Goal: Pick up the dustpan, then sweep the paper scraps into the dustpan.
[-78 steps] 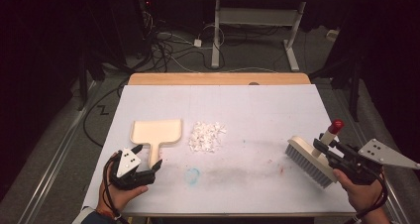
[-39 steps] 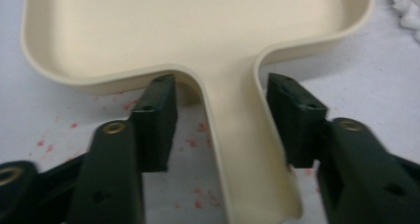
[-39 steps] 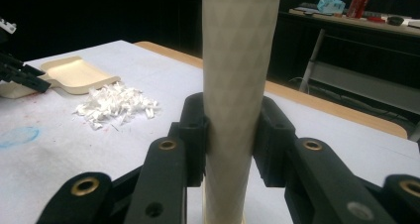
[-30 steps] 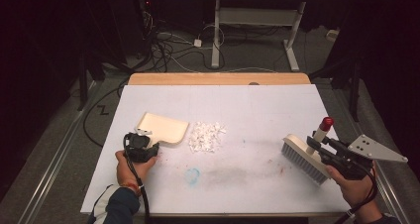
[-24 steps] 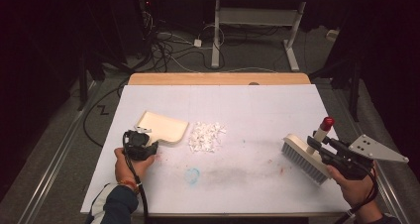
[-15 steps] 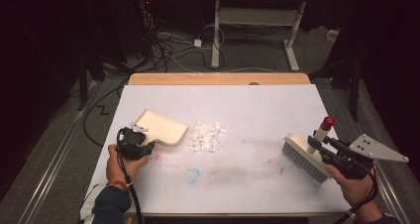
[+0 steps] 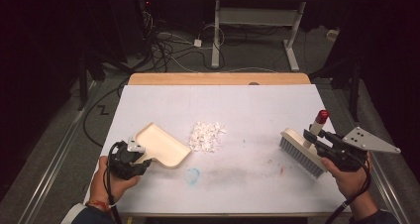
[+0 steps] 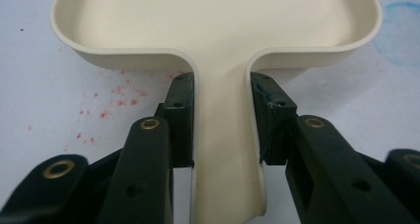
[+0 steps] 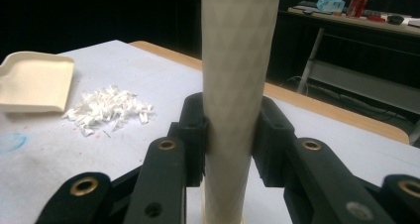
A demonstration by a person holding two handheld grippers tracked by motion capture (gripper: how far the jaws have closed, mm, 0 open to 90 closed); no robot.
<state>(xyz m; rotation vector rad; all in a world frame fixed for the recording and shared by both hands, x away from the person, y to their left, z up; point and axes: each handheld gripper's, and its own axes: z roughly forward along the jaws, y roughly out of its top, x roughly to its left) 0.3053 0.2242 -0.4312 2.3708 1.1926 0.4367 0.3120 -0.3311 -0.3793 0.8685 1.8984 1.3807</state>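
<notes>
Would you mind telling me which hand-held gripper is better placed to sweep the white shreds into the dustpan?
The right hand-held gripper: it is shut on the brush, bristles down. The left hand-held gripper is shut on the dustpan, beside the white shreds.

- Your cream dustpan (image 7: pixel 161 145) is at the left of the surface (image 7: pixel 257 105), its handle clamped in your left claw (image 8: pixel 220 120), and its open edge points toward the scraps.
- The white paper scraps (image 7: pixel 207 135) lie in a small heap just beside the dustpan.
- Your brush (image 7: pixel 301 151) is at the right, bristles down on the surface; its pale handle with a red tip is upright in your right claw (image 9: pixel 232 135).
</notes>
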